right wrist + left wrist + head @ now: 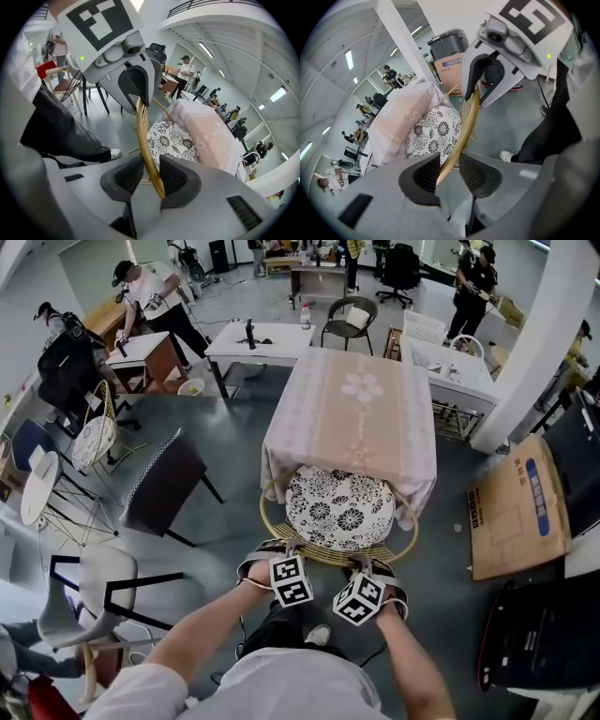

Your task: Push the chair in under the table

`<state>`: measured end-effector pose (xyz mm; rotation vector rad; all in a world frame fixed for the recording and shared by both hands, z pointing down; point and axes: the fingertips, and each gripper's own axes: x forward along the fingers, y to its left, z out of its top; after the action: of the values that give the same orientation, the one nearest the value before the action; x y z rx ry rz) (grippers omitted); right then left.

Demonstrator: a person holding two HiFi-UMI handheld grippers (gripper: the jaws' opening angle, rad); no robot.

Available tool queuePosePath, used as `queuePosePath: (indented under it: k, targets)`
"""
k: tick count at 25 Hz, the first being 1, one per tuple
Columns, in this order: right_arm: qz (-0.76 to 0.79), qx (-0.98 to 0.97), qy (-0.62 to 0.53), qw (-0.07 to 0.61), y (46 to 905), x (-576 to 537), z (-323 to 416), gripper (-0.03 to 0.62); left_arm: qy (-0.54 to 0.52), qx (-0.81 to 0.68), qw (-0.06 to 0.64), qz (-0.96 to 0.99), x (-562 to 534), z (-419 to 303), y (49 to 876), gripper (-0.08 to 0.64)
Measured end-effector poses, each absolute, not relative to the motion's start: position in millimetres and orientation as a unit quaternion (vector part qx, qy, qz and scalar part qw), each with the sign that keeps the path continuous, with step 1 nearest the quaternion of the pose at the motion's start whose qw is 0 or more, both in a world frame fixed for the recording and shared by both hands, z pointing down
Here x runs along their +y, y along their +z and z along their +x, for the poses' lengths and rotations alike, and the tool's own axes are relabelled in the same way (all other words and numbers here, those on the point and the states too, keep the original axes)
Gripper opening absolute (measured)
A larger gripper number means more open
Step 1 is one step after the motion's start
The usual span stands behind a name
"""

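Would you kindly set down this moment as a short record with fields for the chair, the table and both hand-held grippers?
chair: round gold wire chair with black-and-white floral cushion, seat front meeting the table's near edge
table: square pink-clothed table
left grip: left hand-held gripper, jaws closed on the chair's gold back rim
right grip: right hand-held gripper, jaws closed on the same rim
floor: brown cardboard box right of the table

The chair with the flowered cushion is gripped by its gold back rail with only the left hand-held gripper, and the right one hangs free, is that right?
Not quite. The right hand-held gripper isn't free: the right gripper view shows its pads closed on the gold back rail too. So the chair is gripped by that rail with both, the left hand-held gripper included.
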<state>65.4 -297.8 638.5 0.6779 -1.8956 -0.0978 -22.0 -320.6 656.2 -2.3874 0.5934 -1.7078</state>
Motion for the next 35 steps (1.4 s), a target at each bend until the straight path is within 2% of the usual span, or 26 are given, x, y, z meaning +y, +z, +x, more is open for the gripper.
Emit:
queuePosePath:
  k: [16, 35]
  targets:
    - [0.275, -0.797, -0.029, 0.537, 638.2, -342.6, 75.6, 0.095, -0.571, 0.198, 0.06, -0.794, -365.3, -11.2, 657.6, 0.127]
    - [0.312, -0.793, -0.023, 0.523, 640.0, -342.5, 73.5, 0.11, -0.567, 0.214, 0.065, -0.792, -365.3, -15.1, 659.2, 0.129]
